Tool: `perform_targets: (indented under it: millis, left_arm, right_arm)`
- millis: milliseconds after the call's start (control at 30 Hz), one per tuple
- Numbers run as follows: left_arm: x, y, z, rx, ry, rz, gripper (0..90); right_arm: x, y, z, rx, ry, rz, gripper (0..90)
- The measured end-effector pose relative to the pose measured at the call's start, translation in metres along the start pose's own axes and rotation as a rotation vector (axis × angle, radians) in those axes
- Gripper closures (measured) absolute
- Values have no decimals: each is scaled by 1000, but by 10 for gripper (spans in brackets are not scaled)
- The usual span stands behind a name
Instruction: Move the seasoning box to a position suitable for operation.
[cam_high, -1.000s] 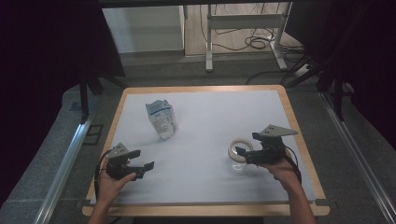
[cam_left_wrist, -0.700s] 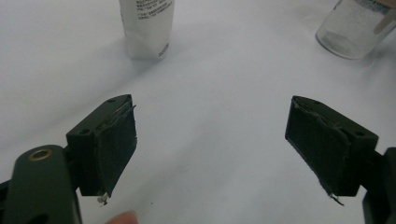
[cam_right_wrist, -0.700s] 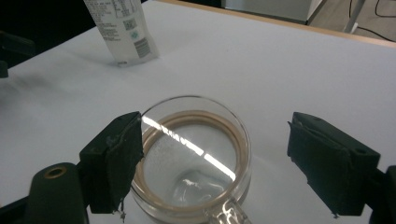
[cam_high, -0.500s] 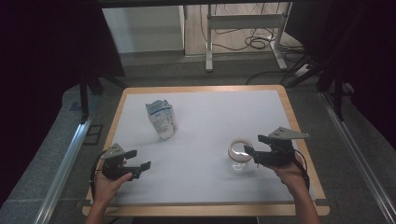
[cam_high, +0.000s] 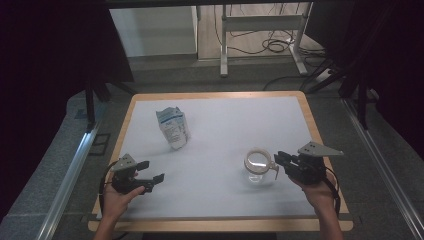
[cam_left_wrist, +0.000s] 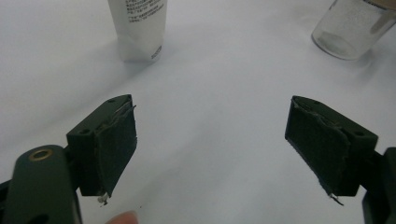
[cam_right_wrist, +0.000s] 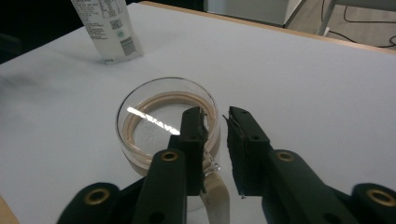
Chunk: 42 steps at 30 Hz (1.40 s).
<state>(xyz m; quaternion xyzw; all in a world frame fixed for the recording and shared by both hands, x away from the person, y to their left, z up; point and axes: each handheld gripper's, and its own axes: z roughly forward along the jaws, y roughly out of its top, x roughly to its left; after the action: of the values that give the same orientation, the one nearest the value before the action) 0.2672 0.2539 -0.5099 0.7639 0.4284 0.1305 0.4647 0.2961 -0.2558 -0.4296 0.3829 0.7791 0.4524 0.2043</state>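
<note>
Right claw (cam_high: 280, 160) sat at the near rim of the glass jar (cam_high: 257, 165), which stood on the white table (cam_high: 225, 115), right of centre and close to my edge. Its jaws had just been closing and stood narrow. In the right gripper view the slit between them (cam_right_wrist: 215, 116) showed bare table, so I judged nothing was pinched. One jaw lay over the jar rim (cam_right_wrist: 166, 121).

Left claw (cam_high: 152, 170) was wide and empty, low over the table, well apart from the jar.

Handling, my guess: rigid clear glass, light since it looked empty, slick on the pads, breakable if tipped or dropped. Best hold looked like across the rim or wall, or on the pale seal tab (cam_right_wrist: 217, 196) by the wire clasp (cam_right_wrist: 212, 165).

Hard to tell:
- Whether the jaw touched the rim.
- The clasp, half hidden under my jaw.
- The jar top, cut off in the left gripper view (cam_left_wrist: 350, 28).
- The small print on the white pouch (cam_high: 172, 127), which was unreadable.
</note>
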Motion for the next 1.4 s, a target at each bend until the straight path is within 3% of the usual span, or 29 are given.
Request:
perform_targets:
  millis: [333, 733, 1400]
  left_arm:
    - [-1, 2, 6, 15, -4, 8, 169]
    - [-1, 2, 9, 25, -9, 14, 169]
    - [0, 2, 9, 29, -8, 15, 169]
  right_arm:
    - [2, -8, 1, -65, 16, 41, 897]
    - [5, -14, 2, -21, -17, 27, 900]
    - [8, -16, 3, -18, -33, 15, 899]
